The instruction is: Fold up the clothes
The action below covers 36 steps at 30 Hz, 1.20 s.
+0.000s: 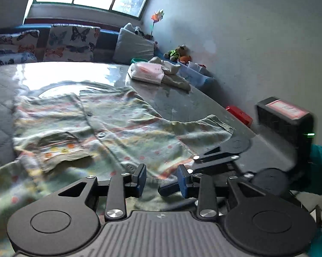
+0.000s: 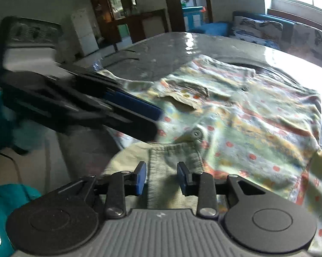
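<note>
A short-sleeved button shirt (image 1: 122, 124) with a pale dotted and striped print lies spread front-up on the glossy grey table (image 1: 182, 102). My left gripper (image 1: 162, 178) stands open just above the shirt's near edge, and the cloth shows through the gap. In the right wrist view the same shirt (image 2: 246, 115) fills the right half. My right gripper (image 2: 162, 177) is open, with a ribbed olive strip of the shirt's edge (image 2: 165, 171) lying loosely between its pads. The other gripper's blue pad (image 2: 135, 105) reaches in from the left.
At the table's far right a pink-and-white packet (image 1: 148, 72) lies beside a beige cloth. A red object (image 1: 239, 114) sits beyond the right edge by the wall. Butterfly cushions (image 1: 71, 42) line the sofa behind. A teal sleeve (image 2: 2, 203) shows low on the left.
</note>
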Available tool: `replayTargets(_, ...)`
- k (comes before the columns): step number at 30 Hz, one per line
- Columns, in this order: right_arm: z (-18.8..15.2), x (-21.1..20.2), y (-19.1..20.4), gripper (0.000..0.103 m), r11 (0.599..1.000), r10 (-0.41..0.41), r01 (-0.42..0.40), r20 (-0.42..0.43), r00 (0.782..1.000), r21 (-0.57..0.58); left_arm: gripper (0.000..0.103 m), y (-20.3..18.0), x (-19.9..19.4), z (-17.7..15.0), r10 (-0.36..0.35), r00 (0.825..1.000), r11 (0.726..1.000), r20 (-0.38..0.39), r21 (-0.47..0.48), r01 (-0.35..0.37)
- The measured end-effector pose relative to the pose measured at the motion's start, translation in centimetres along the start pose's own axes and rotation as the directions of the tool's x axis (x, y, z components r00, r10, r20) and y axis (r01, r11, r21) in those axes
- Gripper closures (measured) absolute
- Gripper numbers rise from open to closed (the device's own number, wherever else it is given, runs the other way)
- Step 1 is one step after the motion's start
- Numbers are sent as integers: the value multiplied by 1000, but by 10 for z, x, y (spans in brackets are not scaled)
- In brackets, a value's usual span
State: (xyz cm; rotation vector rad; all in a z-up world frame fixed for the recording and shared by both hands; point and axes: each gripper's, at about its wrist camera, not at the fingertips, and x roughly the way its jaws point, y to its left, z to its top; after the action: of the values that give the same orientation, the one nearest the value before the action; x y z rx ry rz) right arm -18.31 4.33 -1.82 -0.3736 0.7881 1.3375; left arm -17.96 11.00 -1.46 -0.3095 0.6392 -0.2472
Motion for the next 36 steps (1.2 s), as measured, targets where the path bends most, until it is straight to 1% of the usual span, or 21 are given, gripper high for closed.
replayTargets(2, 1, -7, 0, 70, 1000, -3, 3, 14, 1000, -2, 70, 1, 14, 1, -12, 1000, 1000, -11, -17, 12)
replayTargets(4, -3, -10, -8, 69, 999, -33, 32, 22, 999, 29, 70, 3, 27, 1, -22, 999, 999, -27, -36, 21)
replayTargets(7, -13, -6, -21, 69, 994, -60, 61, -9, 998, 88, 70, 8, 44, -4, -18, 997, 998, -79, -56, 14)
replayTargets(8, -17, -8, -22, 69, 993, -59, 60, -11, 998, 97, 72, 10, 45, -6, -18, 996, 998, -83, -64, 13)
replayTargets(12, -17, -26, -29, 67, 992, -61, 57, 27, 998, 116, 70, 15, 44, -10, -21, 995, 996, -94, -83, 13)
replayTargets(14, -13, -33, -39, 66, 986, -105, 96, 56, 993, 135, 70, 12, 43, -10, -16, 995, 998, -99, -70, 10)
replayTargets(16, -11, -37, -54, 60, 973, -172, 157, 76, 982, 168, 69, 8, 42, -10, -20, 995, 998, -100, -54, 15)
replayTargets(17, -10, -38, -62, 59, 964, -203, 185, 82, 976, 189, 69, 7, 43, -10, -19, 994, 999, -104, -50, 14)
replayTargets(19, -12, -36, -80, 59, 945, -253, 227, 85, 964, 236, 69, 7, 43, -11, -16, 994, 999, -109, -47, 11)
replayTargets(22, -18, -32, -102, 58, 919, -307, 274, 79, 948, 285, 69, 7, 43, -11, -14, 993, 999, -114, -48, 9)
replayTargets(24, -27, -36, -120, 58, 893, -342, 302, 67, 937, 335, 69, 7, 43, -12, -12, 993, 999, -117, -46, 7)
replayTargets(26, -33, -42, -132, 58, 873, -373, 321, 77, 925, 367, 69, 8, 43, -13, -12, 993, 999, -120, -46, 6)
replayTargets(29, -42, -55, -148, 56, 837, -427, 361, 78, 901, 411, 69, 9, 43, -12, -14, 993, 999, -121, -48, 8)
replayTargets(36, -68, -86, -189, 52, 739, -557, 459, 63, 828, 493, 68, 9, 44, -12, -15, 992, 999, -127, -49, 9)
